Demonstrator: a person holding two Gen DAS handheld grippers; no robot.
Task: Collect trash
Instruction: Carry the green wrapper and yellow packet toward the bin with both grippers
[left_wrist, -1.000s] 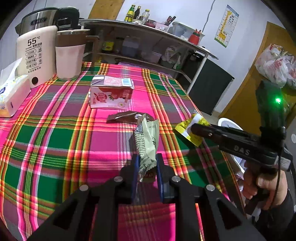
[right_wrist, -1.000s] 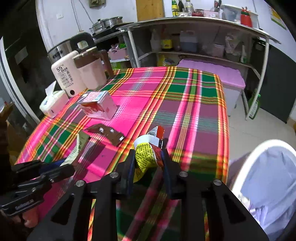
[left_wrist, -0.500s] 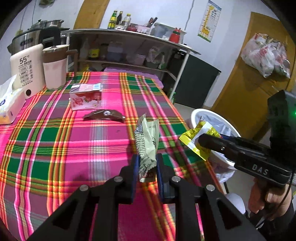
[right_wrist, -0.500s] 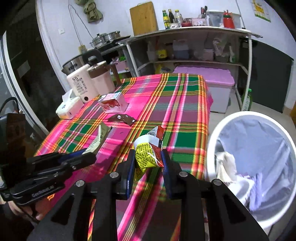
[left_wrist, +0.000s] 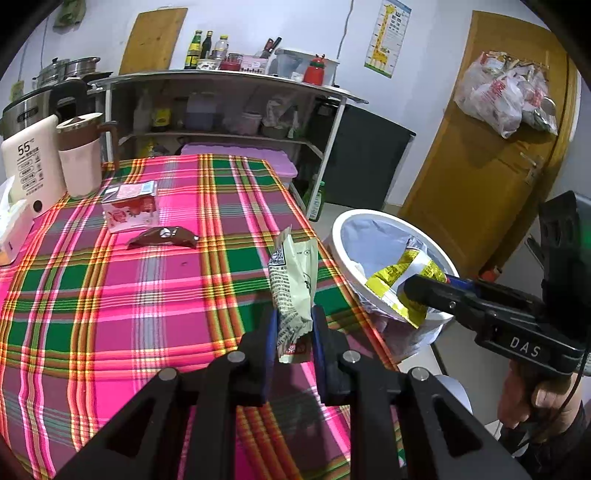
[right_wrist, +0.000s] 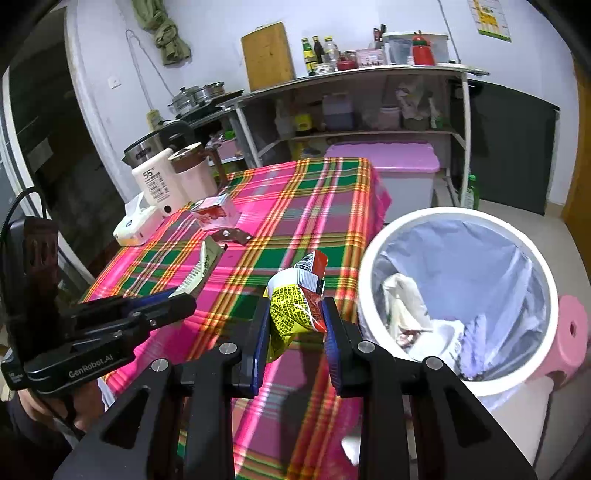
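A plaid-covered table (left_wrist: 110, 295) carries a dispenser (left_wrist: 29, 166), jug (left_wrist: 79, 155), tissue box (left_wrist: 13, 229), carton (left_wrist: 129, 206) and brown wrapper (left_wrist: 162, 236) toward its far left corner.

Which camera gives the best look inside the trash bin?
The right wrist view: the bin fills its right side, seen from above, with the liner and trash inside showing. The left wrist view shows the bin at a lower angle, its opening partly hidden by the yellow wrapper in the right gripper.

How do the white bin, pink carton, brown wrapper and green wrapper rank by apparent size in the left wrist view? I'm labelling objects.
1. white bin
2. green wrapper, though it sits nearest the camera
3. pink carton and brown wrapper: too alike to rank
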